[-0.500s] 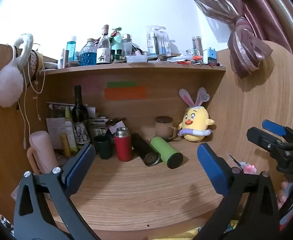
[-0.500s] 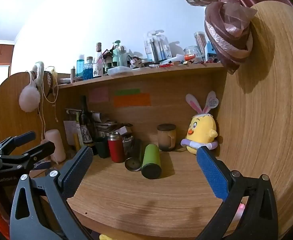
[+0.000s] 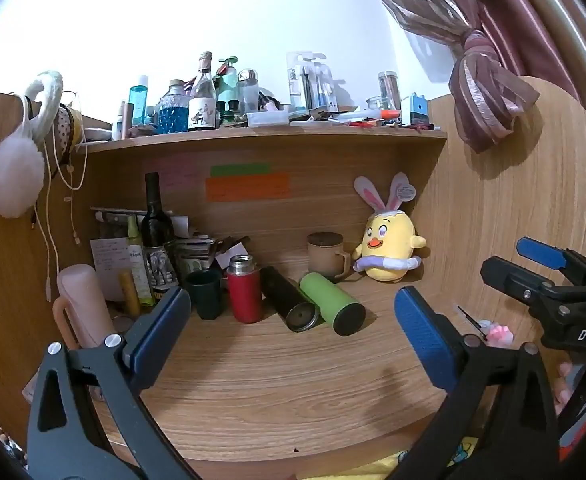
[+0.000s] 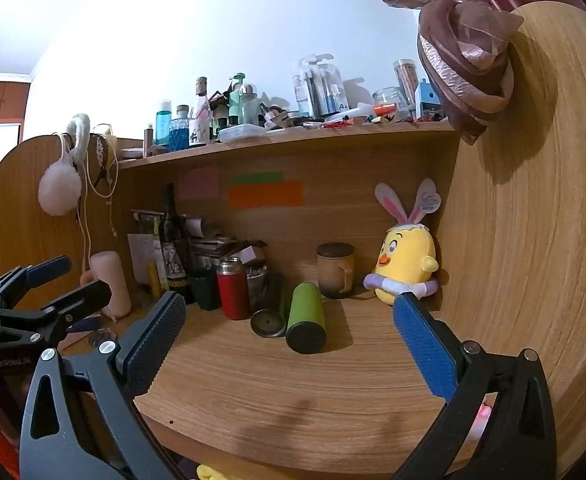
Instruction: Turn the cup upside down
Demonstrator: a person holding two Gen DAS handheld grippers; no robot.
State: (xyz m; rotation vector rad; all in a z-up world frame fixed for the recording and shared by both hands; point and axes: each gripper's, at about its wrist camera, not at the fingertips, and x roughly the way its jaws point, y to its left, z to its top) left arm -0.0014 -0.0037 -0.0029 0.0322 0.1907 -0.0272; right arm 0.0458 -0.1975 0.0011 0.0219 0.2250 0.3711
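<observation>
A green cup [image 3: 332,308] [image 4: 305,318] lies on its side mid-desk, its dark end toward me. A black cup [image 3: 289,299] [image 4: 269,322] lies on its side just left of it. A red flask [image 3: 245,288] [image 4: 233,288] and a dark green cup [image 3: 207,294] [image 4: 205,292] stand upright further left. A brown lidded mug [image 3: 327,256] [image 4: 335,270] stands at the back. My left gripper [image 3: 293,332] is open and empty, well short of the cups; it also shows in the right wrist view [image 4: 61,284]. My right gripper [image 4: 289,340] is open and empty; it also shows in the left wrist view [image 3: 525,260].
A yellow chick plush [image 3: 389,248] [image 4: 407,264] sits at the back right. A wine bottle [image 3: 156,232], papers and a pink cylinder [image 3: 83,304] crowd the back left. A cluttered shelf [image 3: 277,134] runs above. Wooden side panels [image 4: 533,220] close in both sides.
</observation>
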